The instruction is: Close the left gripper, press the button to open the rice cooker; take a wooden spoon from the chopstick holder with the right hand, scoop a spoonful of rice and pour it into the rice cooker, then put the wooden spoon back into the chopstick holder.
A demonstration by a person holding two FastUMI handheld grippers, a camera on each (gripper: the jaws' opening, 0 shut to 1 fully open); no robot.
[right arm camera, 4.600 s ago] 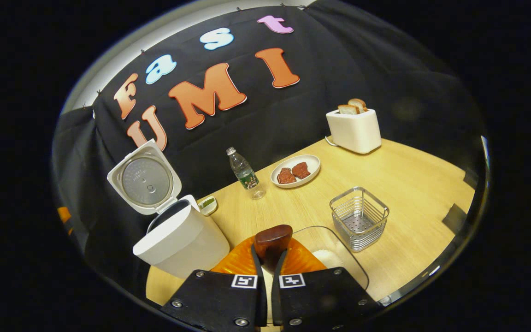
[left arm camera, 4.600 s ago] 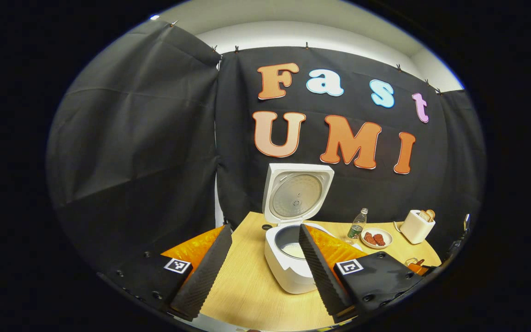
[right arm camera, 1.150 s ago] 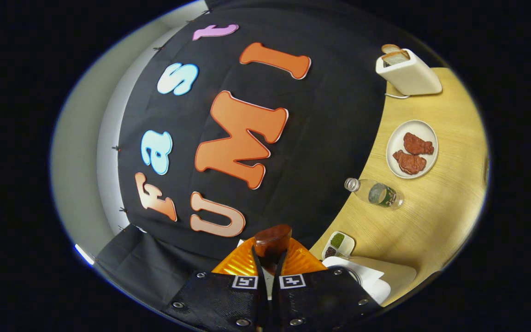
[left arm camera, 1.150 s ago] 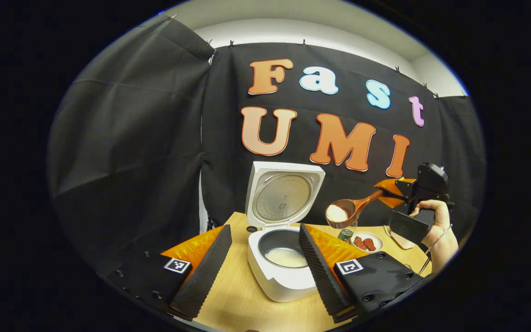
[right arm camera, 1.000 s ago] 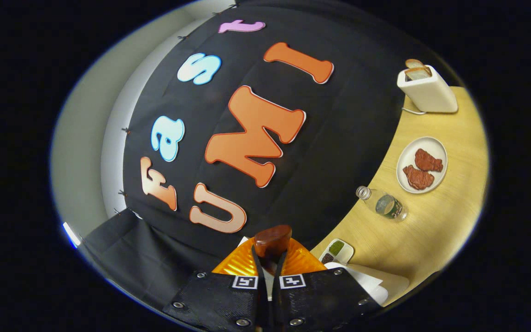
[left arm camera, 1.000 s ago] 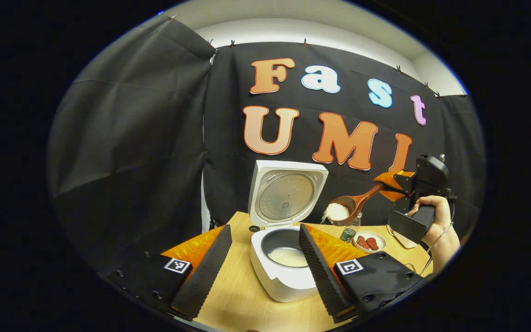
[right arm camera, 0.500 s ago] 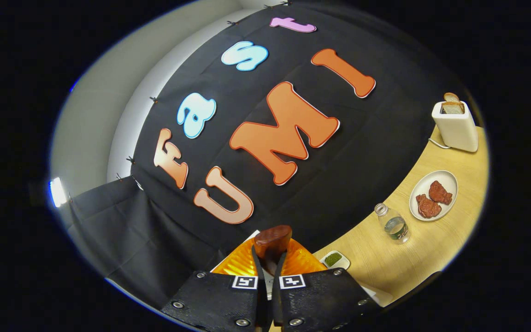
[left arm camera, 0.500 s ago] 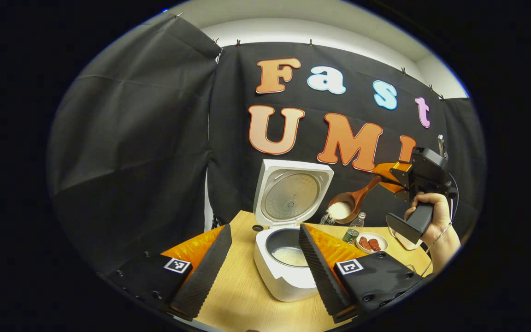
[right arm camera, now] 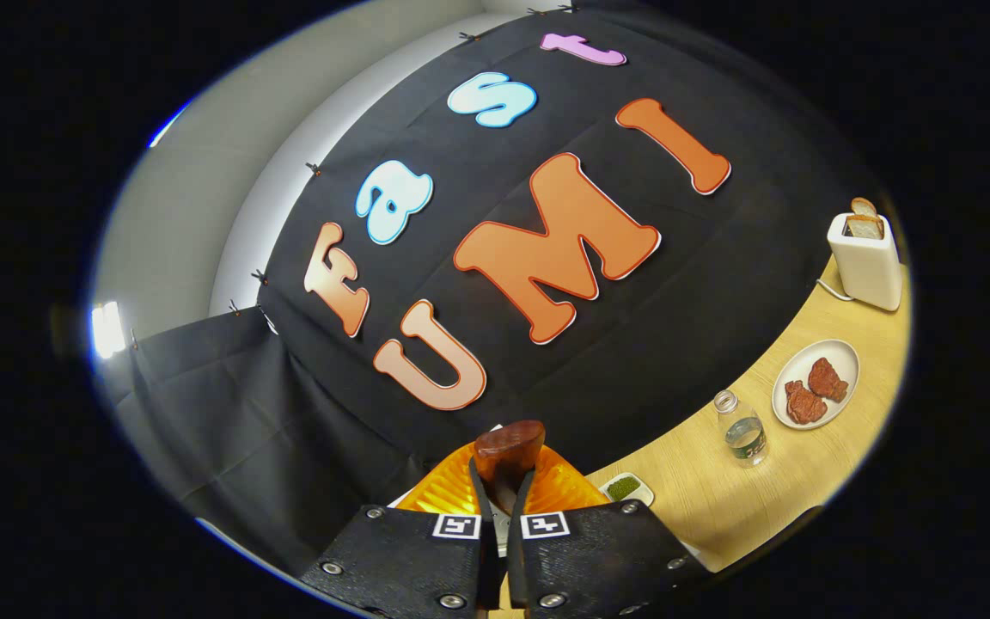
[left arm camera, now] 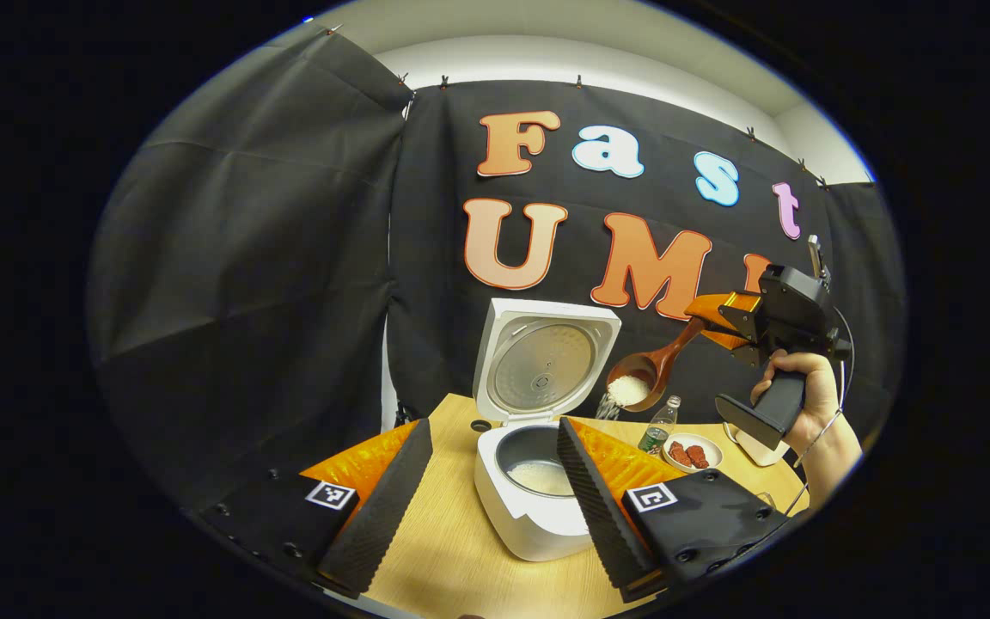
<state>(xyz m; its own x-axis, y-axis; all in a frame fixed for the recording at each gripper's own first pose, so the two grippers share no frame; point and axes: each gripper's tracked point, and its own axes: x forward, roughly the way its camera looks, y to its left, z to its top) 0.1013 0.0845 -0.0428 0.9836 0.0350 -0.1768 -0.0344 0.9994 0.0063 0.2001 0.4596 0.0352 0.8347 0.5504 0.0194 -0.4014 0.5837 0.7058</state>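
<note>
1 spoon [left arm camera: 654,370], 1 cooker [left arm camera: 538,481].

spoon tipped further, rice spilling toward the cooker

the right gripper [left arm camera: 712,320] has risen and tilted, so the wooden spoon [left arm camera: 651,371] now slants bowl-down over the open rice cooker [left arm camera: 538,481]; rice [left arm camera: 627,389] that sat heaped in the bowl 1.1 s ago now runs off its near-left lip in a thin stream.

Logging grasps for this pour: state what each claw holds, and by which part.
The right claw clamps the brown wooden spoon by the end of its handle. The left claw is open and holds nothing.
</note>
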